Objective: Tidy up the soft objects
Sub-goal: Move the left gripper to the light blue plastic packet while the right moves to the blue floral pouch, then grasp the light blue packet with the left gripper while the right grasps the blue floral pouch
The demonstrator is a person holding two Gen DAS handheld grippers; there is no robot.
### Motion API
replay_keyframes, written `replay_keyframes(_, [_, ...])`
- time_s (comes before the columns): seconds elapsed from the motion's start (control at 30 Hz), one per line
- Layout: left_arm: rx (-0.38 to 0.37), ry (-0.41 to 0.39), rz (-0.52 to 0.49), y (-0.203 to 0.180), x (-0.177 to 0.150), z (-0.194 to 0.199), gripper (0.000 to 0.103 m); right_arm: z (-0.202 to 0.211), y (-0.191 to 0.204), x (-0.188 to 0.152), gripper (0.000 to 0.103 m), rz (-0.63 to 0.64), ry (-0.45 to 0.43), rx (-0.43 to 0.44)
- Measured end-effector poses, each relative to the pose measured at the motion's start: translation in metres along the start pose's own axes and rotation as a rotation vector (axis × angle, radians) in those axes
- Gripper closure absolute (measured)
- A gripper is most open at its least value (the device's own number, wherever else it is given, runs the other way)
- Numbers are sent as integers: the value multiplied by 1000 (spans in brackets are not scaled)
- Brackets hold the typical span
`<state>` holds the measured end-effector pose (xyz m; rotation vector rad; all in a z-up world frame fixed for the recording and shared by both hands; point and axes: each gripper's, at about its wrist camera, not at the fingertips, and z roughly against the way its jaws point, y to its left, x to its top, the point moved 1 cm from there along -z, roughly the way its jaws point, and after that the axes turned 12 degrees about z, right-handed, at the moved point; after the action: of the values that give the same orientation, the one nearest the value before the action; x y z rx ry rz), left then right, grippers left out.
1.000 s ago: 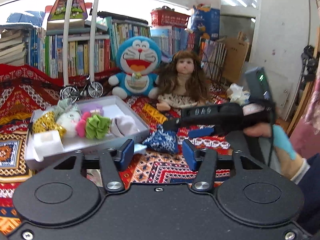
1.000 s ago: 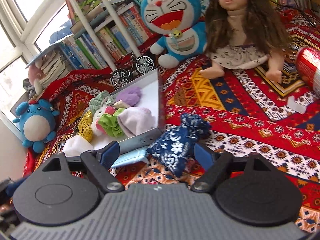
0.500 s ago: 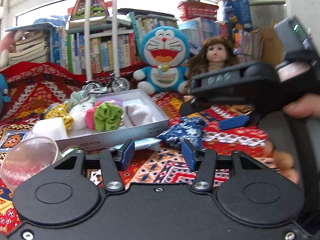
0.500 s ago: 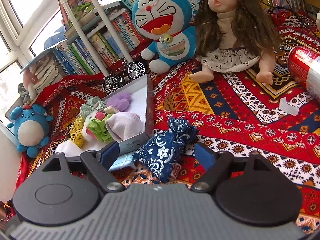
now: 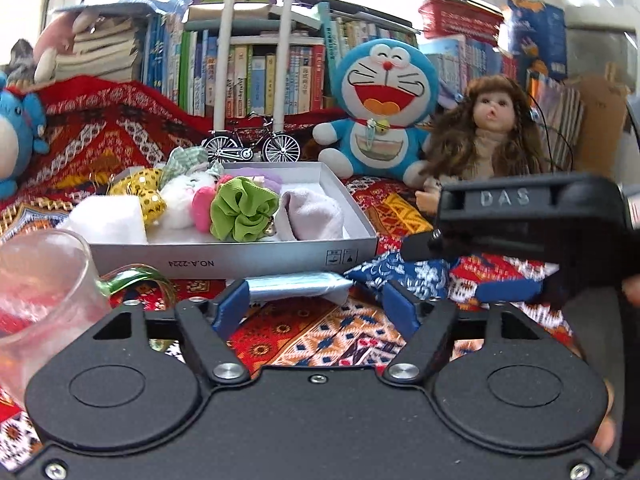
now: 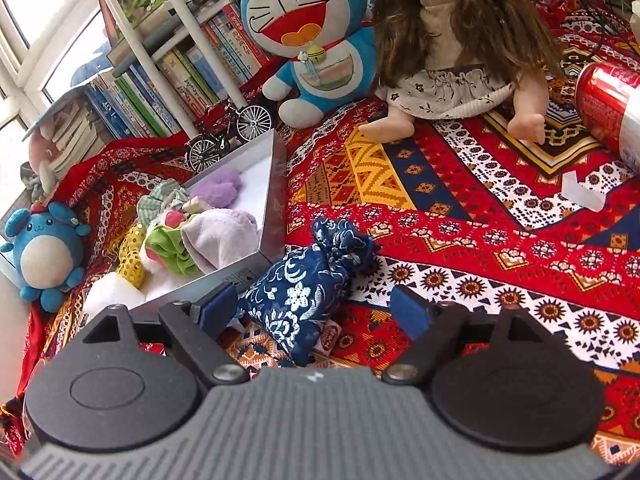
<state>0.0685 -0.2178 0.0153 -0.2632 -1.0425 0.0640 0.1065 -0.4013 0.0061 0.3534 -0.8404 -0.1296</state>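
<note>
Right wrist view: the right gripper (image 6: 314, 310) stands wide apart and grasps nothing. The blue floral pouch (image 6: 306, 284) lies on the patterned cloth (image 6: 480, 248) between its blue pads, nearer the left pad (image 6: 218, 306), though I cannot tell whether it touches; the other pad is clear of it. Just left of the pouch is the corner of the grey box (image 6: 266, 220), with a lilac cloth (image 6: 218, 236), a green scrunchie (image 6: 170, 246) and a purple puff (image 6: 218, 188) inside. Farther off stand a toy bicycle (image 6: 228, 134), a Doraemon plush (image 6: 314, 40) and a doll (image 6: 460, 48); a red can (image 6: 608, 104) lies at the right edge.

From the left wrist, the left gripper (image 5: 314, 306) is opening and holds nothing. A pale blue packet (image 5: 294, 286) lies just ahead, its left end at the left pad, right against the grey box's front wall. The pouch (image 5: 404, 274) sits beyond the right pad, partly covered by the right gripper's black body (image 5: 532, 216), which crowds that side. A glass cup (image 5: 40, 296) fills the near left corner. Inside the box the green scrunchie (image 5: 244, 212) and a gold sequin bow (image 5: 140, 196) show, with books (image 5: 248, 76) behind.
</note>
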Motion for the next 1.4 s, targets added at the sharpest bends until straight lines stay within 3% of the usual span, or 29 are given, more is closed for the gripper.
replay_keyframes(0.13, [20, 5, 41, 0, 3, -12, 29, 2, -3, -1, 17, -15, -19, 7])
replay_keyframes(0.33, [-27, 106, 273, 18, 3, -31, 31, 3, -4, -2, 26, -37, -40, 32])
replay_keyframes(0.67, [34, -2, 500, 26, 0, -40, 24, 1, -8, -7, 52, -88, -121, 48])
replay_keyframes(0.77, [37, -14, 590, 32, 2, -44, 33, 3, -7, -6, 52, -79, -137, 47])
replay_keyframes(0.83, [39, -16, 636, 36, 2, -46, 51, 4, -8, -4, 53, -86, -142, 51])
replay_keyframes(0.97, [48, -2, 683, 45, 0, -49, 71, 0, -10, -3, 55, -103, -123, 65])
replay_keyframes(1.4, [-24, -25, 587, 31, -1, -30, 88, -14, -20, -11, 60, -176, -56, 92])
